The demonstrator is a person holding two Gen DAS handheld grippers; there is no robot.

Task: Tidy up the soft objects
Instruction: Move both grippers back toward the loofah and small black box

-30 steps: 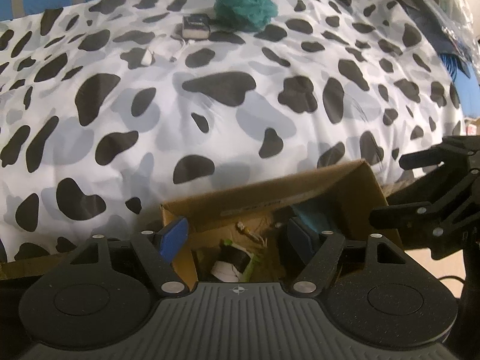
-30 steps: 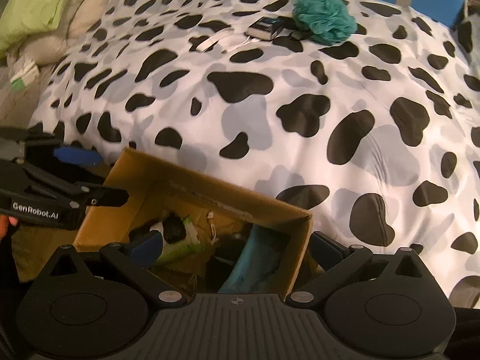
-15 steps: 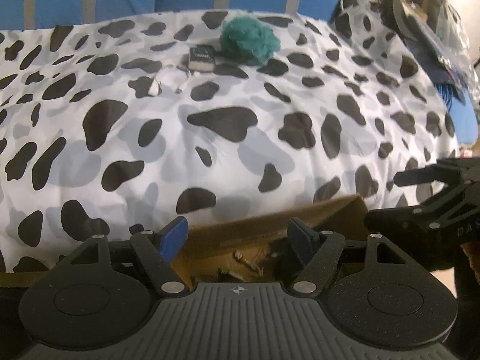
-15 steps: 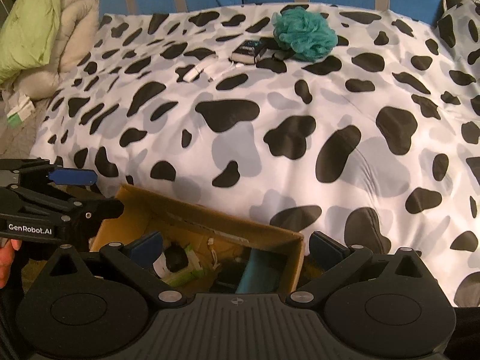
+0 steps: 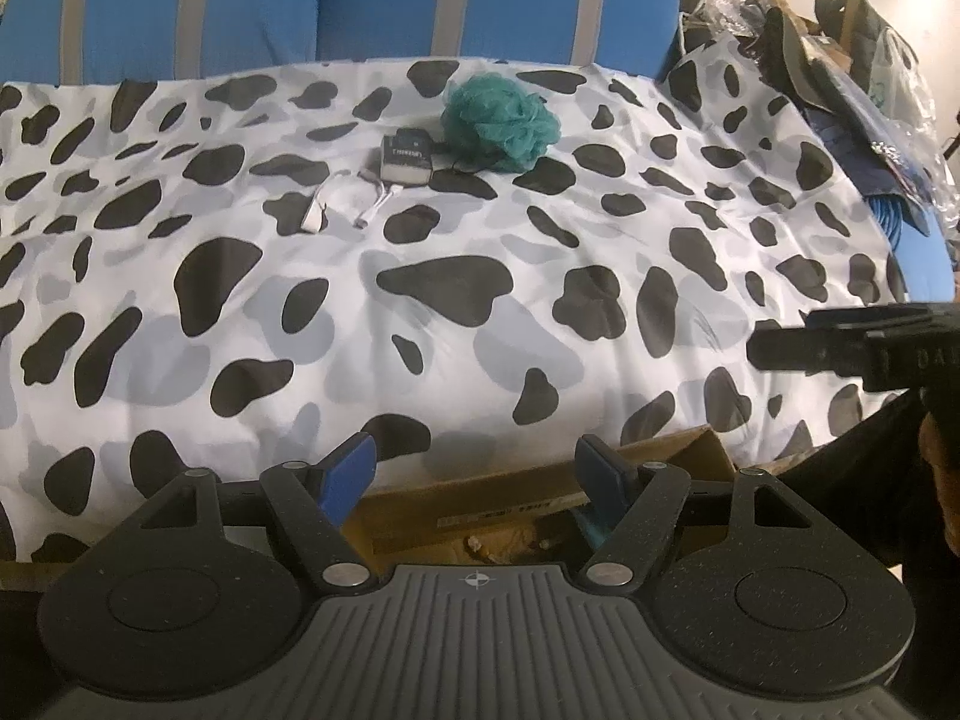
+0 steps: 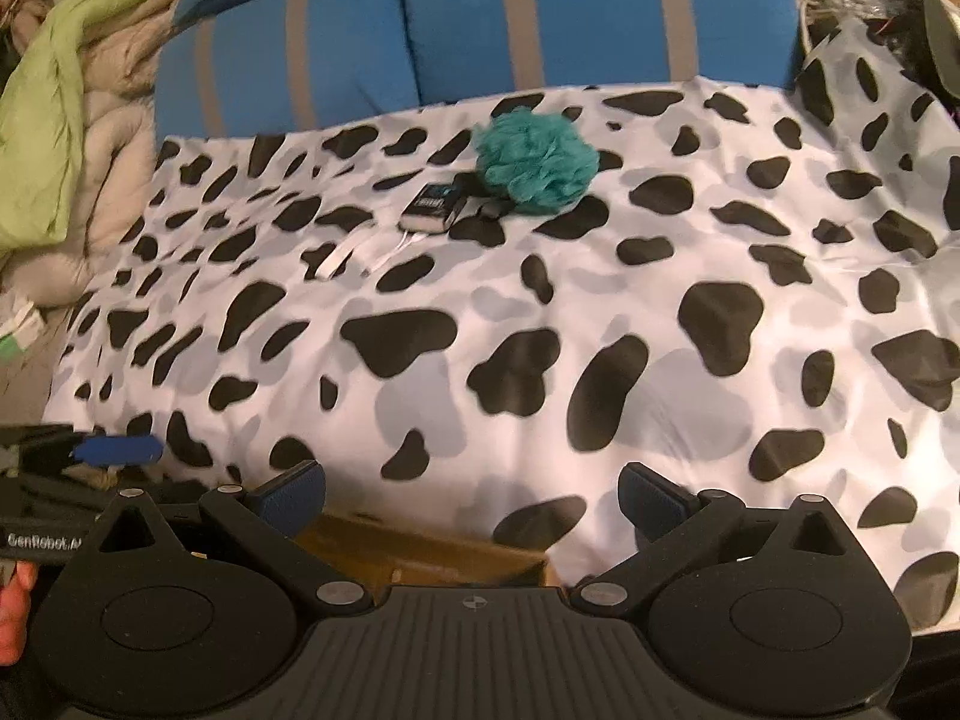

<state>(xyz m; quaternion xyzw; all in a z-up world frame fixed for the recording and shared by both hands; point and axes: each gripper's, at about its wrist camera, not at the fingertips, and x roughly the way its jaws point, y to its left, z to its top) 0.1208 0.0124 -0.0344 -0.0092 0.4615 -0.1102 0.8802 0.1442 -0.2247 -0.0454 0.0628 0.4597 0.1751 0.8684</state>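
"GenRobot.AI" is showing on the left gripper; both it and the right gripper are gaping empty over the cardboard box at the bed's near edge.

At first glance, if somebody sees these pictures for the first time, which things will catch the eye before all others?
The cow-print bedspread, white with black and grey patches, fills nearly the whole view. On its far side, by the blue striped cushions, lies a teal bath pouf with a small dark box and white cables close beside it. At the near edge a cardboard box peeks out between the open, empty left claw.
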